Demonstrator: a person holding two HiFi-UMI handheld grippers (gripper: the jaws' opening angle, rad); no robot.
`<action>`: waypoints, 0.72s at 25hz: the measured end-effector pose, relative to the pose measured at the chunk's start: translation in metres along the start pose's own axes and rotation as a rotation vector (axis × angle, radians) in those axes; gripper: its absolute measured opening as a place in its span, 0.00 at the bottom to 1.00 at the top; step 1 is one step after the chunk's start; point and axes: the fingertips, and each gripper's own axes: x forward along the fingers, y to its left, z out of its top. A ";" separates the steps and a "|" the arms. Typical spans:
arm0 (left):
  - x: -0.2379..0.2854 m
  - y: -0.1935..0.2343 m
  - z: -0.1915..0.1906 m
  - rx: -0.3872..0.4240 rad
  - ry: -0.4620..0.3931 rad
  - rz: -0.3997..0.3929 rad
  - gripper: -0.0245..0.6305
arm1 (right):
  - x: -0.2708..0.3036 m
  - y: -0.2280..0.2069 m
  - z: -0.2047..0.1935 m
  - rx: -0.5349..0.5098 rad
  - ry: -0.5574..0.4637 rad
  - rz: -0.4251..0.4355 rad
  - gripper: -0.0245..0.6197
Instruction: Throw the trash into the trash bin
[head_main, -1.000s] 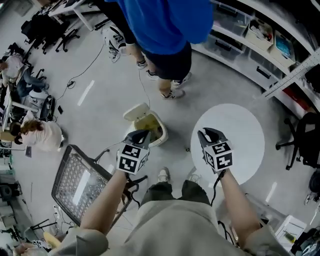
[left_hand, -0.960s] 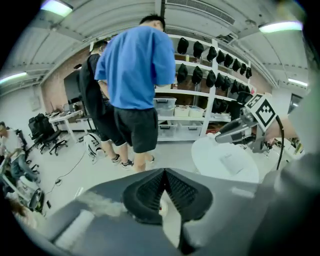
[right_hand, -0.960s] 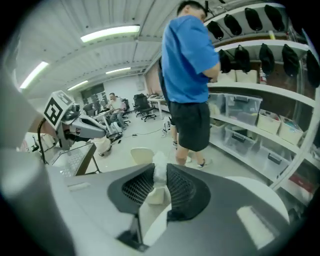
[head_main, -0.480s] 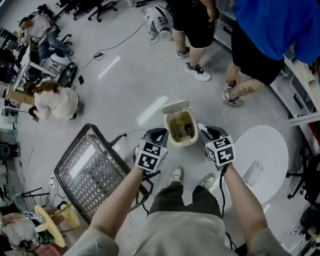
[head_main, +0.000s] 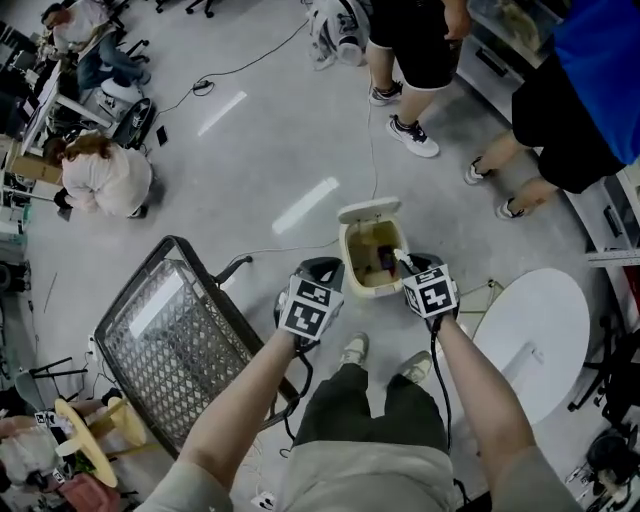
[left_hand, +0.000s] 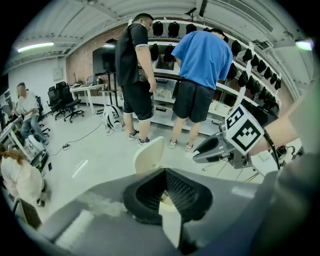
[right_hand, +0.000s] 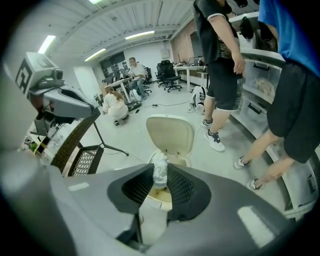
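1. Two grippers of mine hang low over the floor, one on each side of the trash bin (head_main: 347, 258). The bin stands at 12 o'clock, just beyond my shoes (head_main: 352, 349)
2. My right gripper (right_hand: 160, 172) is clenched on the trash (right_hand: 159, 159), a crumpled whitish wad pinched between the pad tips. In the head view it sits at the bin's 3 o'clock rim
3. My left gripper (left_hand: 165, 175) has its jaw tips drawn together with nothing between them. It is at the bin's 9 o'clock, just outside the wall
4. The bin's lid (head_main: 368, 211) is tipped up on the 12 o'clock side, so the mouth is open toward me. Some dark litter (head_main: 386, 259) lies inside
5. A mesh-backed office chair (head_main: 170, 340) stands at 8 o'clock from the bin, close beside my left arm, with one leg pointing toward the bin
6. A round white table (head_main: 535, 320) stands at 4 o'clock from the bin, just beside my right forearm
7. Two people stand between 12 and 2 o'clock, well apart from the bin: one in black shorts (head_main: 410, 40), one in a blue shirt (head_main: 595, 70). A thin cable (head_main: 371, 140) runs over the floor from the lid toward 12 o'clock
8. Another person (head_main: 105, 178) crouches far off at 10 o'clock
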 end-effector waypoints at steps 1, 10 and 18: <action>0.004 0.002 -0.004 -0.007 0.004 -0.001 0.04 | 0.007 -0.001 -0.002 -0.005 0.003 -0.006 0.18; 0.013 0.009 -0.034 -0.049 0.032 -0.003 0.04 | 0.030 -0.006 -0.014 -0.007 0.015 -0.022 0.30; 0.012 -0.005 -0.035 -0.030 0.041 -0.015 0.04 | -0.006 -0.012 -0.020 0.042 -0.040 -0.040 0.30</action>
